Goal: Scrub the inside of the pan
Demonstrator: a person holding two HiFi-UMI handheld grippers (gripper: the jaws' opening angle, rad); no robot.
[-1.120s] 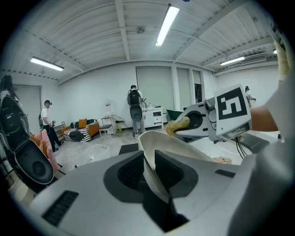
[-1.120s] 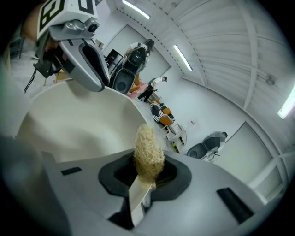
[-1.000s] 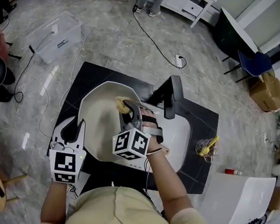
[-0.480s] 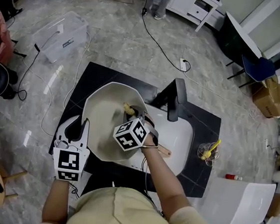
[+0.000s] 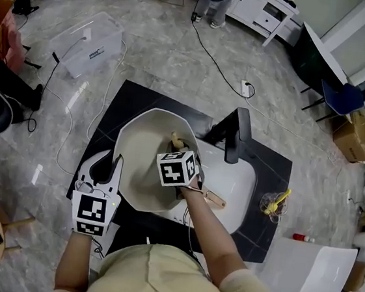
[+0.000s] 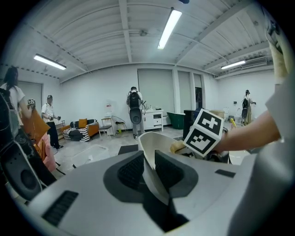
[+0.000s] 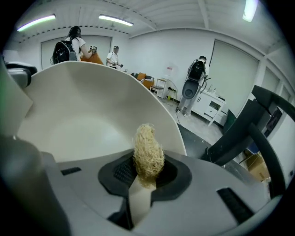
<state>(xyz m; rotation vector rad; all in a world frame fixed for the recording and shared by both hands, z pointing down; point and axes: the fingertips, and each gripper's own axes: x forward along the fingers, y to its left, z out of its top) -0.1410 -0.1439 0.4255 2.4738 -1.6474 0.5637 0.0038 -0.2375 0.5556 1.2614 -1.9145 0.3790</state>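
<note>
A cream pan (image 5: 142,164) rests tilted in the white sink (image 5: 236,187). My left gripper (image 5: 107,162) is shut on the pan's near left rim; in the left gripper view the thin pan wall (image 6: 146,159) runs between the jaws of the left gripper (image 6: 148,167). My right gripper (image 5: 179,149) reaches into the pan, shut on a straw-coloured fibre scrubber (image 5: 178,140). In the right gripper view the scrubber (image 7: 148,154) sticks out between the dark pads of the right gripper (image 7: 147,169), in front of the pan's smooth inner wall (image 7: 83,110).
A black faucet (image 5: 235,134) rises just right of the pan over the black counter (image 5: 269,162). A wooden handle (image 5: 213,198) lies in the sink. A glass with a yellow item (image 5: 273,202) stands at the right. A clear box (image 5: 89,41) and cables lie on the floor; people stand behind.
The right gripper has carried the scrubber a little to the right along the pan's far inner wall, and its marker cube has moved further over the pan. The left gripper keeps its hold.
</note>
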